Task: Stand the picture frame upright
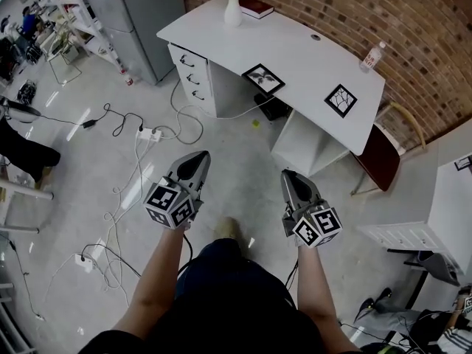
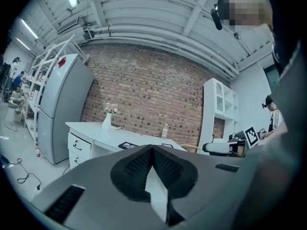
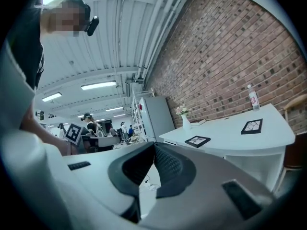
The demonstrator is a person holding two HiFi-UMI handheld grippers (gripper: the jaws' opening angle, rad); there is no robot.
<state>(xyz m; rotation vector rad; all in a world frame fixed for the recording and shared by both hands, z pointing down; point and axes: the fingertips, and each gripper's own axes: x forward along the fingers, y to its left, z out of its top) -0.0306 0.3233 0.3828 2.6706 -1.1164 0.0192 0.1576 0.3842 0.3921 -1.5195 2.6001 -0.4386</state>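
Note:
Two black picture frames lie flat on the white desk [image 1: 295,46]: one picture frame [image 1: 263,79] near the front edge, the other picture frame [image 1: 341,99] further right. In the right gripper view the same frames show as a near frame [image 3: 197,141] and a far frame [image 3: 252,126]. My left gripper [image 1: 198,161] and right gripper [image 1: 289,178] hover over the floor, well short of the desk, both shut with nothing held. The left gripper's [image 2: 152,150] tips meet in its own view, as do the right gripper's [image 3: 154,146].
On the desk stand a white vase with flowers [image 1: 233,7], a dark red book [image 1: 256,7] and a water bottle [image 1: 372,56]. A chair [image 1: 380,157] sits at the desk's right end. Cables and a power strip [image 1: 147,133] lie on the floor at left. A grey refrigerator [image 2: 60,107] stands left of the desk.

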